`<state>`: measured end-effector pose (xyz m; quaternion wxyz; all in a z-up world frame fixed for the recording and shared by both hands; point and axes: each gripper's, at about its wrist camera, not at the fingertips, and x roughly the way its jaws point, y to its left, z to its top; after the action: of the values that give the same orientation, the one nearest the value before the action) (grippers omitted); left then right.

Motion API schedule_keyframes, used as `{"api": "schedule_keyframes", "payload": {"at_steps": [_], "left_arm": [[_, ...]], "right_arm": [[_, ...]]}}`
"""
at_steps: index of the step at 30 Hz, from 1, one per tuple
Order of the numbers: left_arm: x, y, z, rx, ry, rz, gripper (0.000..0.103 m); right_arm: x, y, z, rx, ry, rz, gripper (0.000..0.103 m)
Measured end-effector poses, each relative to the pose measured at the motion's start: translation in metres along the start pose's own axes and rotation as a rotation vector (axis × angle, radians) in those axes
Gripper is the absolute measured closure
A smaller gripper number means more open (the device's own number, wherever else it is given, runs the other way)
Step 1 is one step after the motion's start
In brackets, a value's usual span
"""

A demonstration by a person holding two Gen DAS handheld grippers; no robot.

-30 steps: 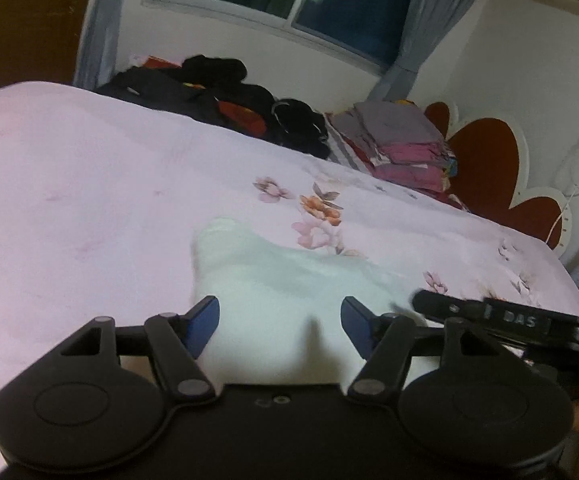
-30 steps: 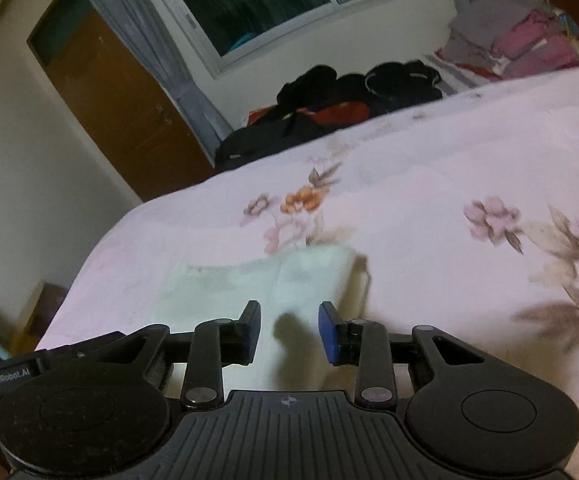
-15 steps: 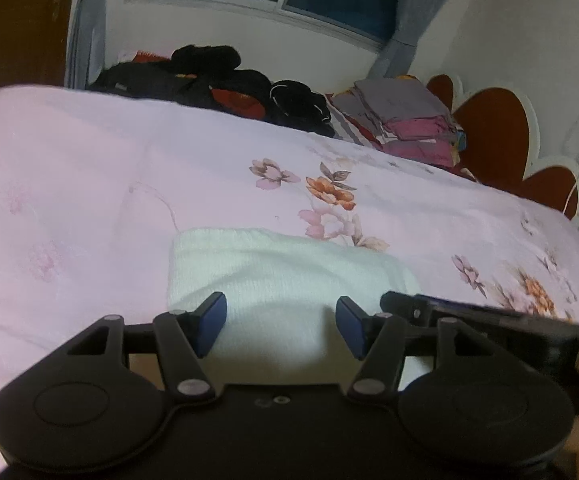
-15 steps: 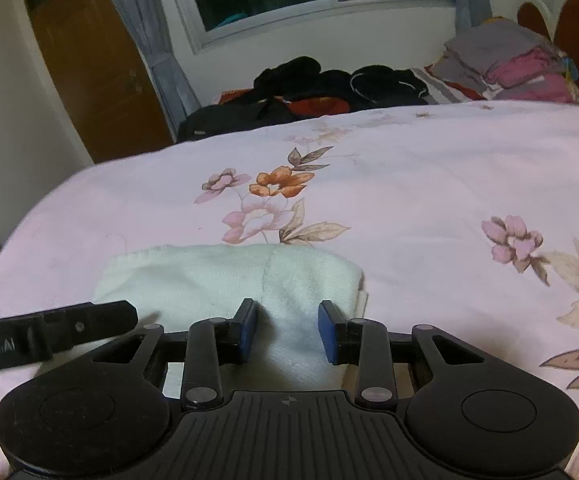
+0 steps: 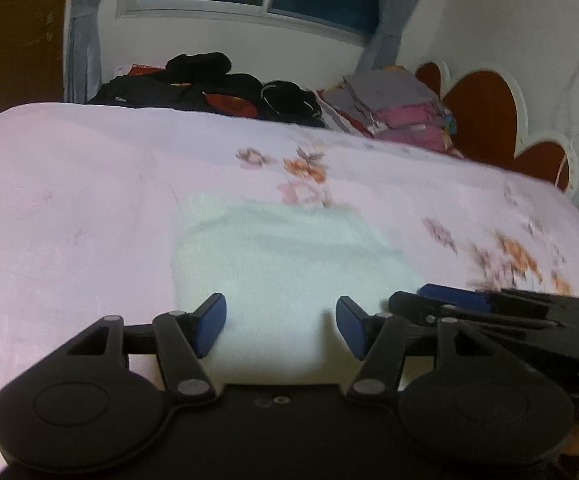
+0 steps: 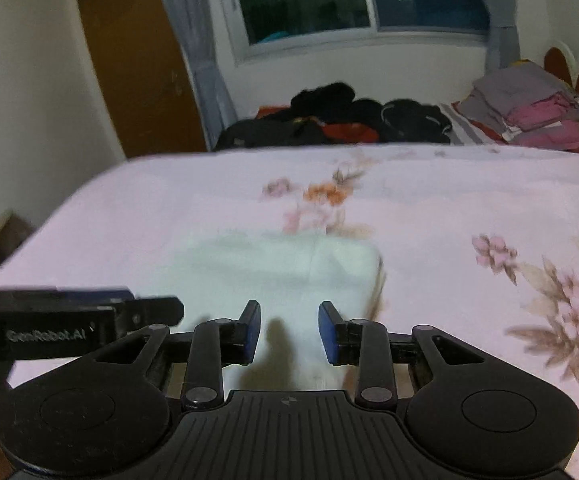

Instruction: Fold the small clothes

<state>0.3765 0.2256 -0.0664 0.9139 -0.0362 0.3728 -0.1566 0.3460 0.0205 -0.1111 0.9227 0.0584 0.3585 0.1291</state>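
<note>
A small pale mint-white garment (image 5: 285,264) lies folded flat on the pink floral bedspread (image 5: 69,208); it also shows in the right wrist view (image 6: 277,276). My left gripper (image 5: 281,326) is open and empty over the garment's near edge. My right gripper (image 6: 287,332) is open and empty over the same near edge, toward the garment's right side. Each gripper shows in the other's view: the right one at the lower right of the left wrist view (image 5: 489,312), the left one at the lower left of the right wrist view (image 6: 69,320).
A heap of dark clothes (image 5: 217,88) lies at the bed's far edge under the window. A stack of folded grey and pink clothes (image 5: 401,108) sits by the red heart-shaped headboard (image 5: 485,116). A brown door (image 6: 137,68) stands far left.
Both grippers have pulled back and risen a little from the garment, and both views have levelled out. The right gripper's jaws are a bit wider. The garment has stayed folded in place.
</note>
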Motion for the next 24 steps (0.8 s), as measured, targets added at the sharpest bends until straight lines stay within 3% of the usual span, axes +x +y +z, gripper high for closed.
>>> {"api": "schedule_keyframes", "payload": {"at_steps": [6,11,16,20,24], "left_arm": [[0.0,-0.008,-0.01,0.057,0.009,0.037,0.041],[-0.025,-0.002,-0.017,0.014,0.016,0.028,0.041],[-0.038,0.001,-0.047,0.007,0.05,0.02,0.041],[-0.028,0.006,-0.069,-0.02,0.106,0.033,0.038],[-0.031,0.008,-0.069,-0.032,0.11,0.033,0.038]], "right_arm": [[0.019,-0.015,-0.011,0.051,0.047,-0.037,0.07],[-0.011,-0.01,-0.014,0.053,0.019,-0.034,0.07],[-0.041,-0.006,-0.041,0.048,0.032,-0.028,0.07],[-0.039,-0.004,-0.071,0.038,0.101,-0.077,0.07],[-0.039,-0.007,-0.08,0.038,0.097,-0.086,0.07]]}}
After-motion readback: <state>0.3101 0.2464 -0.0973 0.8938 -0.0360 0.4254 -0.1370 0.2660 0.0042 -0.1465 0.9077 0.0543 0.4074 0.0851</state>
